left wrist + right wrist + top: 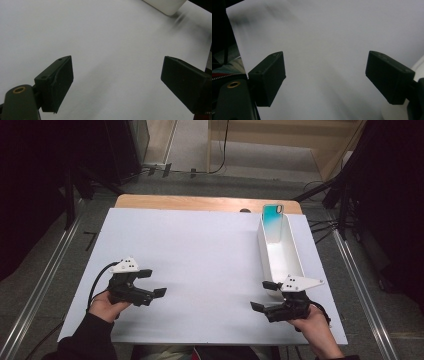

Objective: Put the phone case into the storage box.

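Note:
A long white bin (292, 251) lies along the table's right side, and a teal phone case (273, 215) leans upright at its far end. My left gripper (154, 282) rests low over the white table top at the front left, its jaws wide apart with nothing between them (115, 80). My right gripper (259, 295) sits at the front right, just short of the bin's near end, open and empty (325, 77). A corner of the bin (167, 6) shows far off in the left gripper view.
A white sheet (200, 250) covers the wooden table (200, 202), whose far edge stays bare. Dark stands and cables flank the table on both sides. A white rounded edge (394, 112) lies close beside my right gripper's right jaw.

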